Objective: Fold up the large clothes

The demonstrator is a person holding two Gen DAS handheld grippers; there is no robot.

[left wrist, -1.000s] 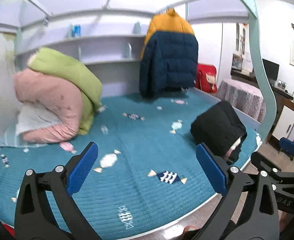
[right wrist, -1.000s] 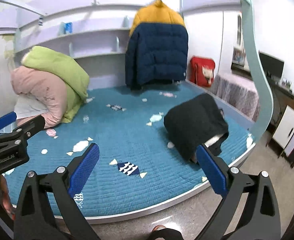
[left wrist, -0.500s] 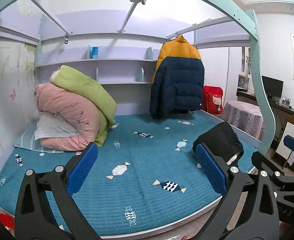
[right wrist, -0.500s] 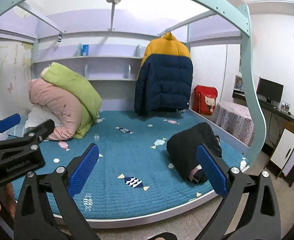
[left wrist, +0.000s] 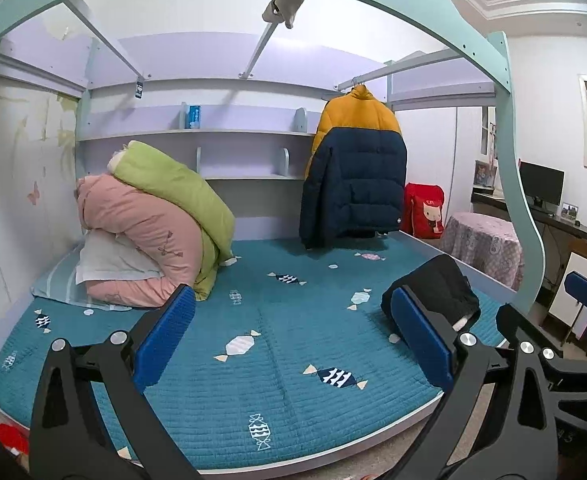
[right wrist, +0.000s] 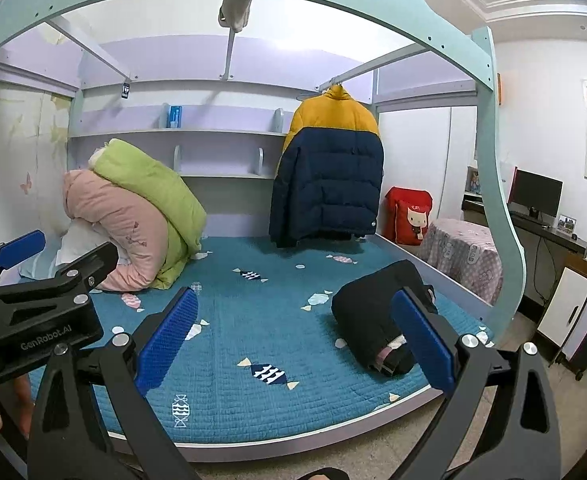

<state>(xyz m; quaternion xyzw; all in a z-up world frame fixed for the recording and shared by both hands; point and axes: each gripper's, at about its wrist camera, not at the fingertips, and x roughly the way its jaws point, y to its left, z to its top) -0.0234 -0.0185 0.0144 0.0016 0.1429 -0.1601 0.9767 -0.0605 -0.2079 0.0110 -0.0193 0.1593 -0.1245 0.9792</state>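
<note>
A folded black garment (left wrist: 437, 288) lies near the right front edge of the teal bed; it also shows in the right wrist view (right wrist: 377, 328), with a white and pink lining showing at its near end. A yellow and navy puffer jacket (left wrist: 353, 184) hangs from a rail at the back of the bed, also in the right wrist view (right wrist: 329, 172). My left gripper (left wrist: 293, 340) is open and empty, held off the bed's front edge. My right gripper (right wrist: 297, 336) is open and empty, also in front of the bed, to the right of the left one.
Rolled pink and green quilts (left wrist: 153, 232) and a pillow lie at the bed's back left. The teal mattress (left wrist: 277, 360) sits under a curved bunk frame (left wrist: 509, 184). A red bag (left wrist: 425, 216), a covered round table (left wrist: 481, 240) and a desk with a monitor (left wrist: 541, 184) stand to the right.
Both grippers have drawn back and away from the bed, so the bunk frame's arch has come into view. The black garment lies where it was, now farther from the fingers.
</note>
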